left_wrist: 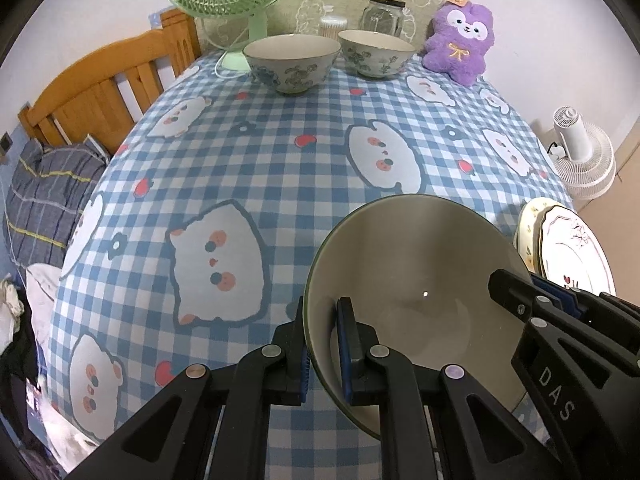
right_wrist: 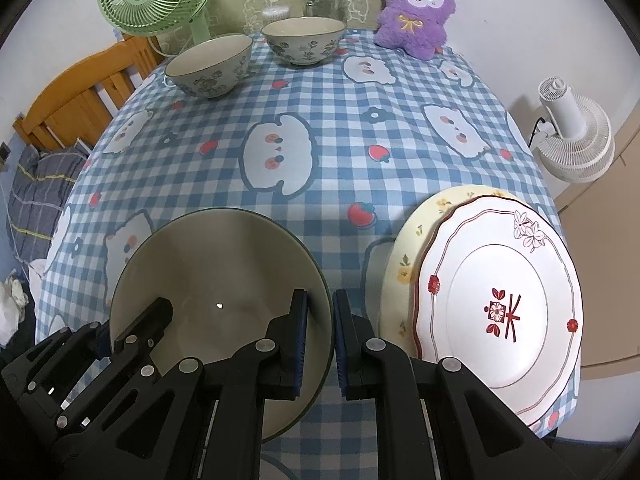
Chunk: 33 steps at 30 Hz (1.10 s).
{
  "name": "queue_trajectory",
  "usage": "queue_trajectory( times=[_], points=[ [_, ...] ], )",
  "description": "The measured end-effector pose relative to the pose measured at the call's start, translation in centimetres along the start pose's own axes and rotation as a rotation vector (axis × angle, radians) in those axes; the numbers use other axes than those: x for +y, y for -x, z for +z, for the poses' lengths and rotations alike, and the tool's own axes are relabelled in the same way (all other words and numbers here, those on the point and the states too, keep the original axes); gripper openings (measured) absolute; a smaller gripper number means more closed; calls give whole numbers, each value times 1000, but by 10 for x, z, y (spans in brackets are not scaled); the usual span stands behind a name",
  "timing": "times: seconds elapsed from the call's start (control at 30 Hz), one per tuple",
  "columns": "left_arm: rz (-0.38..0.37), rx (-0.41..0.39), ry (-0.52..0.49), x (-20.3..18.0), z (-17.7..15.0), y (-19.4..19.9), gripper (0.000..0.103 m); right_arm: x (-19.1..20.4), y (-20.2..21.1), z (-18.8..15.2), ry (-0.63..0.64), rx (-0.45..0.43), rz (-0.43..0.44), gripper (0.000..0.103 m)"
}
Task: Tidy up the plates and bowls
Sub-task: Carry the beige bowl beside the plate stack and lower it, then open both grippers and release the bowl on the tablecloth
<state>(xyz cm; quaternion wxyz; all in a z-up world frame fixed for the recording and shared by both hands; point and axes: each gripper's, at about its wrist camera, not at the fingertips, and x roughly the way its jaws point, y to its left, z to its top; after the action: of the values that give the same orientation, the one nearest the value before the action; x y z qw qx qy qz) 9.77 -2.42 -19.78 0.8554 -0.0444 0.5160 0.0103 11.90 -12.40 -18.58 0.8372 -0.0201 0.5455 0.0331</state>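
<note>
Two grippers are in my hands, both clamped on one thing, so I will place everything by that large grey-green ceramic bowl [left_wrist: 416, 280]. Biggest first: the counter under its blue-and-white checked cloth with cartoon cats [left_wrist: 248, 152] spreads out beyond the bowl on every side. To the right of the bowl, close to the counter's right edge, I see a white scalloped plate with red flowers [right_wrist: 500, 300] stacked on a cream plate with yellow flowers [right_wrist: 404, 264]. The bowl itself sits at the near edge of the counter, tipped with its inside towards me; I cannot tell whether its base touches the cloth. Far beyond it, at the back of the counter, stand two pale bowls with blue floral print [left_wrist: 290, 64] side by side, apart from each other.

My left gripper [left_wrist: 324, 344] pinches the bowl's left rim: its fingers [left_wrist: 348, 340] are drawn narrow, one pad inside the wall and one outside. My right gripper [right_wrist: 320, 336] does the same on the bowl's right rim, fingers [right_wrist: 298, 336] narrow, one inside and one outside. In each wrist view the other gripper shows across the bowl, on the opposite rim.
</note>
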Motion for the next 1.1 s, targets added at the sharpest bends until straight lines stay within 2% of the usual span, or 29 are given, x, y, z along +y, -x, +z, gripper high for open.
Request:
queue_trajectory(
  times=[0.2, 0.33, 0.37, 0.5, 0.57, 0.67, 0.93, 1.0, 1.07, 1.1],
  points=[
    [2, 1, -2, -2, 0, -1, 9, -1, -1, 1, -11, 7, -1, 17],
    [2, 11, -1, -2, 0, -3, 22, 1, -1, 2, 3, 31, -7, 17],
    [6, 11, -8, -3, 0, -2, 31, 2, -1, 2, 10, 30, -7, 17],
    [29, 8, -32, -7, 1, 1, 49, 1, 0, 4, 4, 37, 2, 17],
    [27, 9, -32, -6, 2, 3, 62, 0, 2, 5, 3, 34, 2, 17],
    [20, -1, -36, -6, 6, 10, 68, -2, 7, 8, -4, 23, 9, 17],
    [11, -23, -39, -4, 20, 33, 75, -2, 32, 19, -5, -30, 22, 18],
    [9, -33, -34, -2, 24, 41, 76, -2, 39, 22, -9, -43, 24, 24],
    [6, -42, -30, 0, 28, 48, 77, -2, 49, 24, -16, -66, 30, 41],
    [5, -50, -29, 1, 30, 52, 77, -2, 53, 25, -18, -77, 30, 43]
  ],
)
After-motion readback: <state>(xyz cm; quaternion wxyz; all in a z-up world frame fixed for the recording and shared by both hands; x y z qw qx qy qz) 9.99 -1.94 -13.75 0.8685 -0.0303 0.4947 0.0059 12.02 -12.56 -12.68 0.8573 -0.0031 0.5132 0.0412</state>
